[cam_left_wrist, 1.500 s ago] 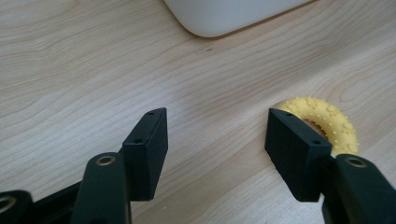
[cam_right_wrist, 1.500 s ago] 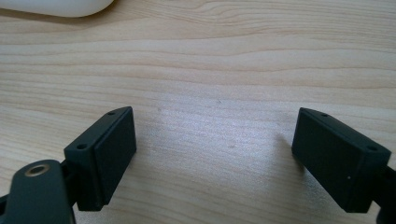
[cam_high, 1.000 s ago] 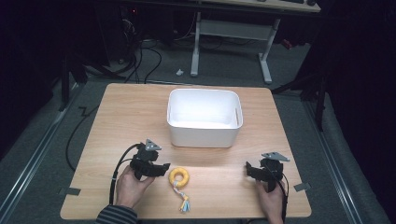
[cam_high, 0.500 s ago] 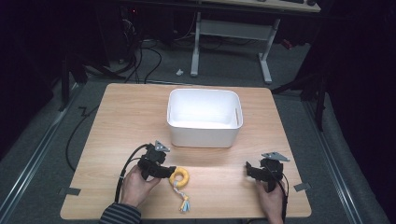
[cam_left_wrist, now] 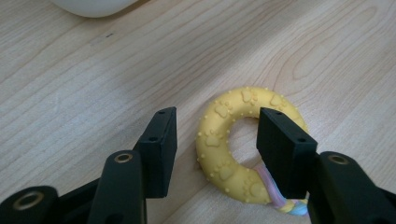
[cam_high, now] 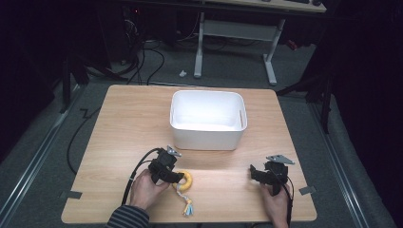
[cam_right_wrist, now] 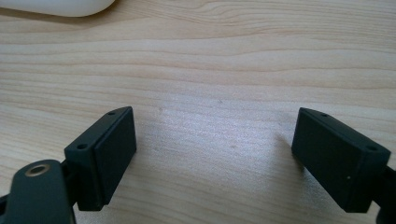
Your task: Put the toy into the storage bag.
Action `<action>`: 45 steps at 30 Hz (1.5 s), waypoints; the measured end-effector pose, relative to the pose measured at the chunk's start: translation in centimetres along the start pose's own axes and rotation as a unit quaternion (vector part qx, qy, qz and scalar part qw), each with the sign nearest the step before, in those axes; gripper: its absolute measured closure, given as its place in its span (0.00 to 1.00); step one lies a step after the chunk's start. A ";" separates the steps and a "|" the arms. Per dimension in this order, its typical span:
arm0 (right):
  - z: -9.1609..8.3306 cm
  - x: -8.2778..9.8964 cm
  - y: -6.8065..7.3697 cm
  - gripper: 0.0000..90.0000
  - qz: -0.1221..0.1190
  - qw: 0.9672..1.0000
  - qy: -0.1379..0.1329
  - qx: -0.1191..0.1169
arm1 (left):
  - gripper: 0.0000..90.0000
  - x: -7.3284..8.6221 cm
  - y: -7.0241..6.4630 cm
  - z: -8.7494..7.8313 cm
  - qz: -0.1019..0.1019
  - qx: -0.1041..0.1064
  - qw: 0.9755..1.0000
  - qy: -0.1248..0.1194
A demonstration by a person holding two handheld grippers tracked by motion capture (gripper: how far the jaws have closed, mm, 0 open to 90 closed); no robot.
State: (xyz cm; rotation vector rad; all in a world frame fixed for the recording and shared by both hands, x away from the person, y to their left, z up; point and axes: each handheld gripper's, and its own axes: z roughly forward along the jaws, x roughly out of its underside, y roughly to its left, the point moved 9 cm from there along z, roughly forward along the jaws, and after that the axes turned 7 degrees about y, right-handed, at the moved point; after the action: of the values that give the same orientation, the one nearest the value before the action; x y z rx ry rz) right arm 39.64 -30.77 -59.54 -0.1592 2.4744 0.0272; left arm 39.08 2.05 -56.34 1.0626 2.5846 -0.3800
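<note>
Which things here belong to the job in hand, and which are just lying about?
In the job:
yellow ring toy, one side between the closing left gripper fingers
white bin

Lying about:
right gripper, open over bare table
tape scraps

The desk [cam_high: 119, 123] was of light wood. A white bin [cam_high: 207, 118] stood on it, toward the far edge. Nearer to the person than the bin, a yellow ring toy [cam_high: 185, 179] with a pastel rope tail [cam_high: 187, 205] lay flat on the desk.
</note>
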 end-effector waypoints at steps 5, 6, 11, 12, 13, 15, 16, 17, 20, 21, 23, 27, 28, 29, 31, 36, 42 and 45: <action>0.0 0.0 0.0 0.15 0.000 1.000 0.000 0.000 | 0.56 0.1 -0.1 0.5 0.004 -0.005 1.000 0.013; 0.0 0.0 0.0 0.15 0.000 1.000 0.000 0.000 | 0.56 0.1 -0.1 0.5 0.004 -0.005 1.000 0.013; 0.0 0.0 0.1 0.15 0.001 1.000 0.000 -0.001 | 0.58 0.4 0.0 1.1 0.003 -0.006 1.000 0.023; 0.0 0.0 0.0 0.15 0.000 1.000 0.000 -0.001 | 0.59 0.5 0.0 1.2 0.003 -0.006 1.000 0.025; 0.0 0.0 0.0 0.15 0.000 1.000 0.000 -0.001 | 0.59 0.6 0.1 1.4 0.003 -0.007 1.000 0.027; 0.0 0.0 0.1 0.15 0.000 1.000 0.000 -0.001 | 0.60 0.7 0.1 1.5 0.006 -0.010 1.000 0.029; 0.0 0.0 0.1 0.15 0.000 1.000 0.000 -0.001 | 0.61 0.7 0.2 1.6 0.006 -0.011 0.999 0.029; 0.0 0.0 0.1 0.15 0.000 1.000 0.000 -0.001 | 0.61 0.8 0.2 1.6 0.006 -0.012 0.999 0.029; 0.0 0.0 0.1 0.15 0.000 1.000 0.000 -0.001 | 0.64 0.8 0.2 1.6 0.007 -0.016 0.999 0.029; 0.0 0.0 0.1 0.15 0.000 1.000 0.000 -0.001 | 0.65 0.8 0.2 1.6 0.007 -0.016 0.999 0.029; 0.0 0.0 0.1 0.15 0.000 1.000 0.000 -0.001 | 0.67 0.8 0.1 1.6 0.007 -0.012 0.999 0.030; 0.0 0.0 0.1 0.15 -0.002 1.000 0.001 -0.001 | 0.72 0.8 -0.1 1.6 0.010 -0.010 0.999 0.031; 0.0 0.0 0.1 0.15 -0.002 1.000 0.001 -0.001 | 0.72 0.8 -0.1 1.6 0.009 -0.008 0.999 0.033; 0.0 0.0 0.1 0.15 -0.002 1.000 0.001 -0.001 | 0.72 0.7 0.0 1.6 0.010 -0.010 0.999 0.031; 0.0 0.0 0.1 0.15 0.000 1.000 0.000 -0.001 | 0.73 0.7 0.0 1.6 0.009 -0.009 0.999 0.031; 0.0 0.0 0.1 0.15 0.000 1.000 0.000 -0.001 | 0.74 0.8 0.0 1.6 0.002 -0.001 0.999 0.034; 0.0 0.0 0.1 0.15 0.000 1.000 0.000 -0.001 | 0.74 0.7 0.0 1.1 0.000 0.009 1.000 0.024; 0.0 0.0 0.1 0.15 0.000 1.000 0.000 -0.001 | 0.75 0.7 0.1 0.9 -0.003 0.014 1.000 0.021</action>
State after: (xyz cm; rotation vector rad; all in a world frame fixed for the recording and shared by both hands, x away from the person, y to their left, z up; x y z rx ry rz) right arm 39.62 -30.68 -59.54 -0.1613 2.4750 0.0300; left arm 38.82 2.21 -57.42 1.0822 2.6275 -0.4004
